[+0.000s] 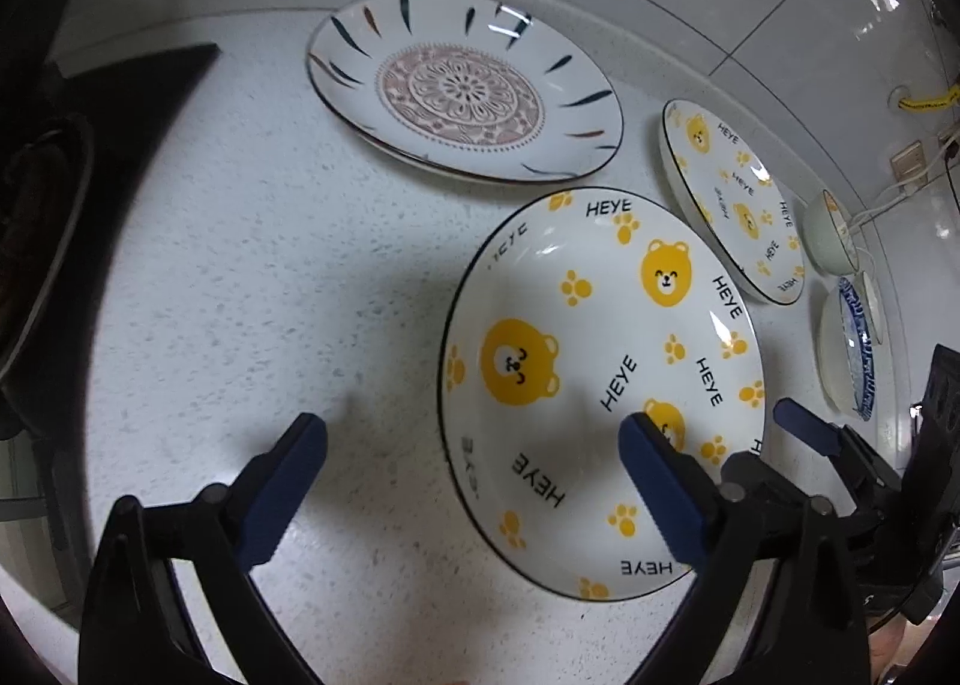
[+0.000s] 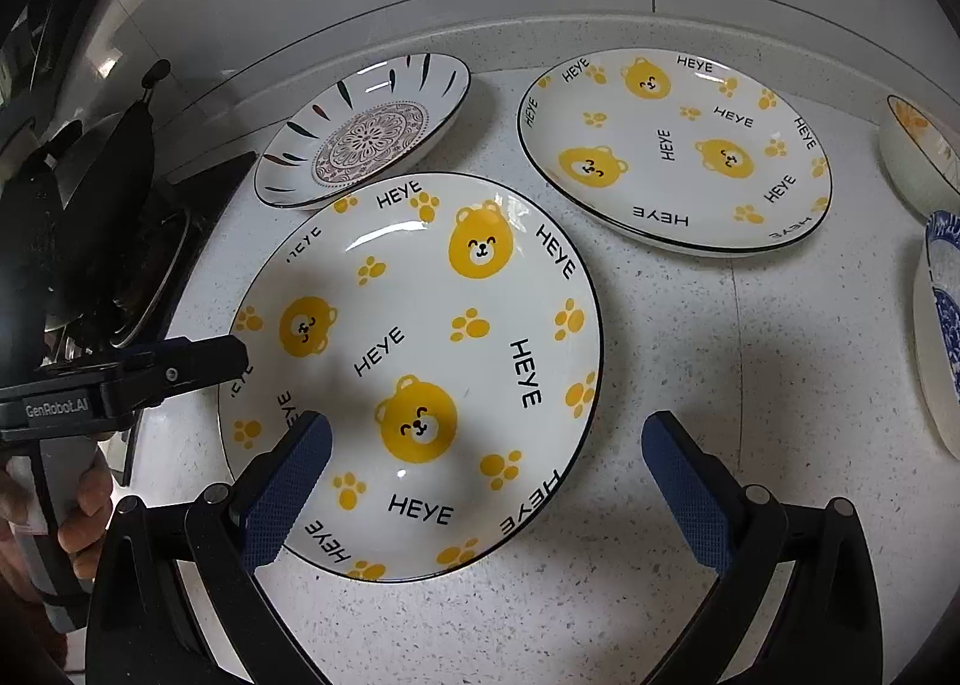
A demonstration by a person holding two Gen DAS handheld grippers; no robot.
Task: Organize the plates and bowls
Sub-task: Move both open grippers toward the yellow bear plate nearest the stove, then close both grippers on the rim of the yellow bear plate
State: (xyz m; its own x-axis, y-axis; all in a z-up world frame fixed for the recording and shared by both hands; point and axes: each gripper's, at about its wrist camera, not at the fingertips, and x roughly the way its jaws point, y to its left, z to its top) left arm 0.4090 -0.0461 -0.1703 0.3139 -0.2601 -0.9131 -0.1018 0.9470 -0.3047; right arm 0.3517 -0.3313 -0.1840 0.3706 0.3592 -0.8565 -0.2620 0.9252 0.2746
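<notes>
A speckled white countertop (image 2: 690, 385) is seen from both wrist cameras, and the nearest bear plate (image 2: 414, 373), white with yellow bear faces, paw prints and "HEYE" lettering, is laid flat on it at the centre of the action. The left gripper (image 1: 474, 433) is held with its blue-padded jaws spread wide and nothing between them; one pad is poised over the near-left part of that plate, the other over bare counter, and whether the plate is touched cannot be told. The right gripper (image 2: 486, 433) is likewise held wide apart and empty, its left pad over the plate's near rim, its right pad over the counter just beside the plate. In the right wrist view the left gripper's black body is seen at the plate's left edge, gripped by the person's hand (image 2: 78, 511). A second bear plate (image 2: 672, 151) is set apart further back to the right, and a mandala plate (image 2: 366, 133) with dark rim strokes is found behind the near plate, its edge very close to it. At the far right a pale bowl (image 2: 918, 157) and a blue-patterned bowl (image 2: 942, 325) are partly cut off by the frame. Dark cookware (image 2: 114, 217) is glimpsed at the left edge.
</notes>
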